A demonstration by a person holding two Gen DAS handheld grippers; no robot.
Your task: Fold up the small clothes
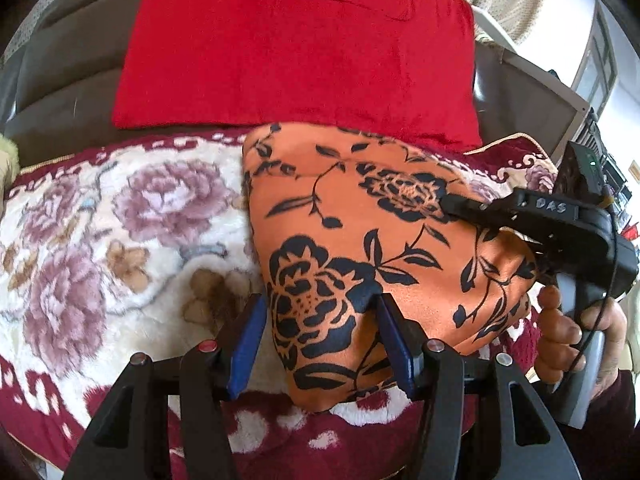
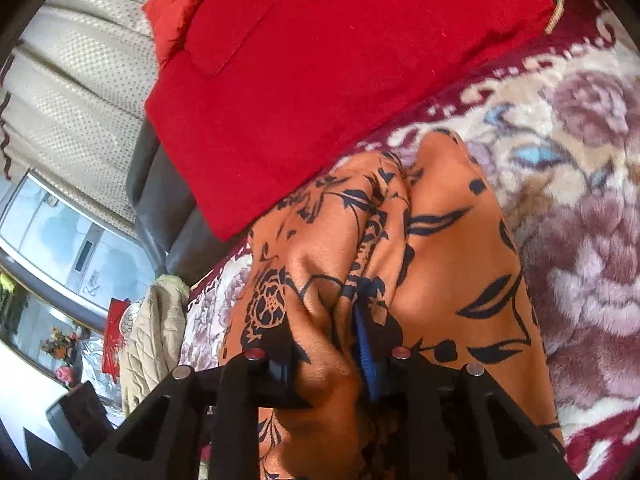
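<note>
The left gripper (image 1: 320,320) stood wide open astride the near corner of the orange floral garment (image 1: 372,240), which lay on the plush floral blanket (image 1: 120,220), gripping nothing. Rightward, the right gripper (image 2: 332,344) seemed pinched on the garment's bunched far edge, so the fold would run across toward the left.

The red cushion (image 1: 296,48) is cut off by the top edge in both views, and its lower edge is hidden behind the orange flowered cloth (image 1: 360,240). In the right wrist view the cloth folds cover the fingertips of the right tongs (image 2: 328,312), so their closing cannot be told. The room behind the window (image 2: 52,240) is blurred.
</note>
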